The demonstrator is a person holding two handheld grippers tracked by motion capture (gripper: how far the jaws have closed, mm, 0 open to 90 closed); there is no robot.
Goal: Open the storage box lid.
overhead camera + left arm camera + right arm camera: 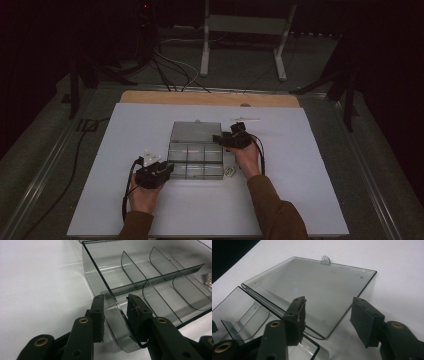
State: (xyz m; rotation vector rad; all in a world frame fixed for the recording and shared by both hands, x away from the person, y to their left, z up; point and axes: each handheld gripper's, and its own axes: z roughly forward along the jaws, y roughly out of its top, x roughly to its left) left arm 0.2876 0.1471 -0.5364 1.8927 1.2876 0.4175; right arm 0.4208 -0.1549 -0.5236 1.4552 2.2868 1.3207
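A clear divided organizer box [195,161] sits mid-table, its lid [312,292] swung flat toward 12 o'clock. The left gripper [115,307] clamps the box's near-left corner wall at 7 o'clock; the right gripper [327,315] hovers with jaws apart, gripping nothing, over the lid's corner.

A white sheet [150,210] covers the surface, leaving a wooden strip [210,98] bare along its far edge. A small white strip [248,119] lies near the far edge. Cables [170,67] and a metal stand [245,25] sit on the floor beyond.
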